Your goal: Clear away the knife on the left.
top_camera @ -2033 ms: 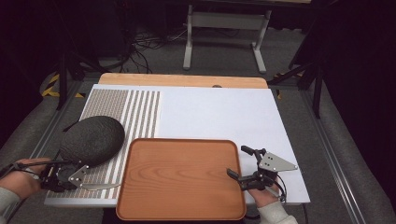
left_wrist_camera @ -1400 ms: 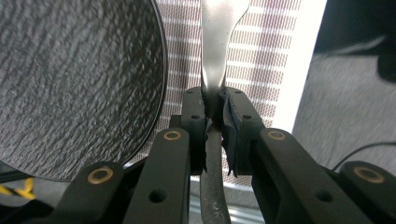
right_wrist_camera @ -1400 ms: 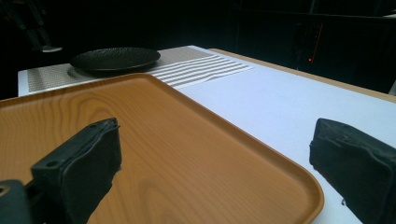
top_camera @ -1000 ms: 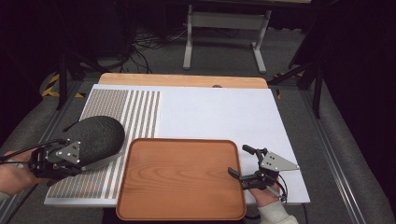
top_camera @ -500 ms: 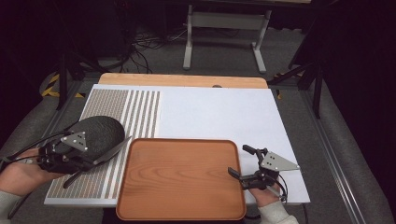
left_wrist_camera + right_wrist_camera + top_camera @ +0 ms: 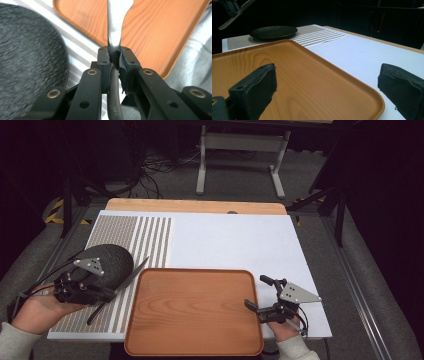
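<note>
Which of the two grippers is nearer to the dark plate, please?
The left. The left gripper, holding a knife, sits right beside the plate at its near edge. The right gripper is open at the far side of the wooden tray.

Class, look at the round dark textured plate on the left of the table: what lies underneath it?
The round dark textured plate rests on a striped grey-and-white placemat, whose stripes and mesh pattern show around it. The patch of mat directly beneath the plate is covered, so anything there cannot be seen.
</note>
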Motion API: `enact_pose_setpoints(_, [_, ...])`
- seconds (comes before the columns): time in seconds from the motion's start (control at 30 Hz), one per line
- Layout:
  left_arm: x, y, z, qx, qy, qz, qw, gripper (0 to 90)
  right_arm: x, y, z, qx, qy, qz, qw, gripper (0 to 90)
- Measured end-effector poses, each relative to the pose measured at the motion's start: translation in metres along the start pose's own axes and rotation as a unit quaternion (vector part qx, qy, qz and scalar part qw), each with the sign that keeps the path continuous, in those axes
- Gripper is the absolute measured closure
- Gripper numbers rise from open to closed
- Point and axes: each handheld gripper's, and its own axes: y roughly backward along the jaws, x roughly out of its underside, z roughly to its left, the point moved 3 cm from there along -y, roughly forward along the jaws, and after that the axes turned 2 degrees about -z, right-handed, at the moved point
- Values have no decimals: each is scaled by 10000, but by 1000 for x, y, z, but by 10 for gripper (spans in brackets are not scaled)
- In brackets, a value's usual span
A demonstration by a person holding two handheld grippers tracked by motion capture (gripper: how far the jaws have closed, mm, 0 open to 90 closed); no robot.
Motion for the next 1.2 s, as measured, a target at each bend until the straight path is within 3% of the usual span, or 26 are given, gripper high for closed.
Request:
enact_pose_setpoints(0.13, [-6, -6, -5, 134, 96, -159, 9997, 799, 0, 0, 0, 2, 3, -8, 10000, 27])
enact_pose_setpoints(0.37, [-17, -21, -17, 319, 63, -298, 9990, 799, -1, 1, 0, 8, 26, -18, 10000, 27])
enact_pose_setpoints(0.87, [-28, -48, -38, 408, 38, -312, 9987, 799, -1, 2, 0, -4, 25, -11, 10000, 27])
enact_pose_setpoints(1.2, [-29, -62, -48, 625, 130, -372, 9973, 799, -1, 2, 0, -13, 33, -3, 10000, 27])
